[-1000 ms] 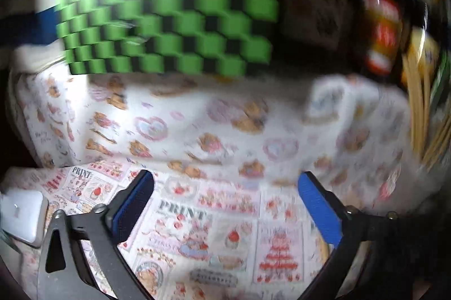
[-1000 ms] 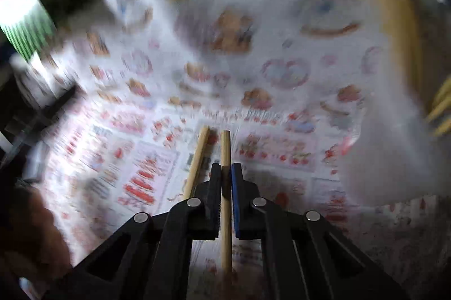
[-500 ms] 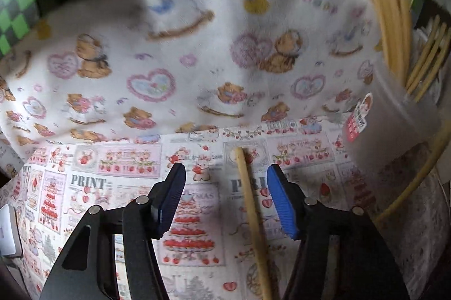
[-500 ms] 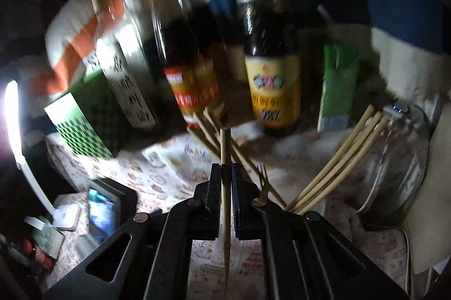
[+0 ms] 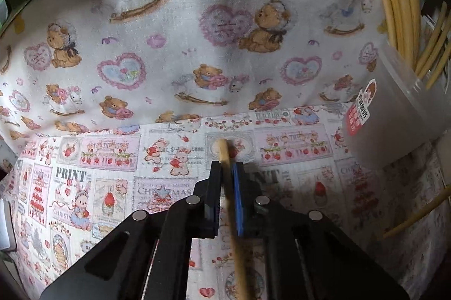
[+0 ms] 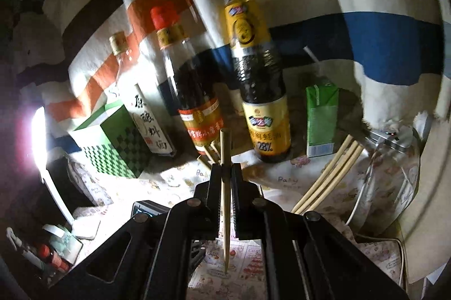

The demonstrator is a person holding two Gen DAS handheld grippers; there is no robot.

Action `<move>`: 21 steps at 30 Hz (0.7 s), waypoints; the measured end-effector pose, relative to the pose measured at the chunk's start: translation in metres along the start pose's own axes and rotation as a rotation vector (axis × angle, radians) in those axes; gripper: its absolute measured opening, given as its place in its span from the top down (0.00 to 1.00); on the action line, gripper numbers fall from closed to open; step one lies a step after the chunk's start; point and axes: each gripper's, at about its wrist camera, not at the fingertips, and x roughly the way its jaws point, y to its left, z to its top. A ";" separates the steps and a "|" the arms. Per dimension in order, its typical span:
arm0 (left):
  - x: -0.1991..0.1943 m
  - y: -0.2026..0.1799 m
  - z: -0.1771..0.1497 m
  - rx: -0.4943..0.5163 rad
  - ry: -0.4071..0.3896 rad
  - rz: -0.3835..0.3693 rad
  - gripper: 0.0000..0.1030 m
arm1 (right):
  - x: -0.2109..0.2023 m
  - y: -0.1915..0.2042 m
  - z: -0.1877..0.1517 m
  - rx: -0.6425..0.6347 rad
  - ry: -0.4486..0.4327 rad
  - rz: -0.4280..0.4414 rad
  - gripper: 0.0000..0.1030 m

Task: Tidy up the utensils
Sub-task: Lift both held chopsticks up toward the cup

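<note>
**Both grippers clamp chopsticks**

While the left gripper (image 5: pixel 227 167) pinches a wooden chopstick (image 5: pixel 229 195) lying on the printed tablecloth (image 5: pixel 107 159), the right gripper (image 6: pixel 225 170) clamps another chopstick (image 6: pixel 225 187) aloft; a chopstick-filled clear container (image 5: pixel 394 102) sits at two o'clock.

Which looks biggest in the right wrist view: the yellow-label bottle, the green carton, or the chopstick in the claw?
1. Yellow-label bottle, the tallest and bulkiest.
2. Green carton, shorter and stocky.
3. Chopstick, long but very thin.
The chopstick is nearest the camera, so its length against the carton is unsure.
</note>
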 end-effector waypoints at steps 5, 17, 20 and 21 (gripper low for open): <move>-0.026 -0.019 -0.002 0.004 -0.064 -0.011 0.94 | -0.012 -0.012 0.006 0.025 -0.027 -0.007 0.93; -0.144 -0.061 -0.016 0.094 -0.301 -0.060 0.94 | -0.047 -0.036 0.016 0.080 -0.120 -0.009 0.93; -0.173 -0.059 -0.015 0.097 -0.359 -0.078 0.94 | -0.055 -0.039 0.017 0.088 -0.164 0.000 0.93; -0.185 -0.061 -0.014 0.094 -0.377 -0.088 0.94 | -0.058 -0.040 0.018 0.089 -0.180 -0.001 0.93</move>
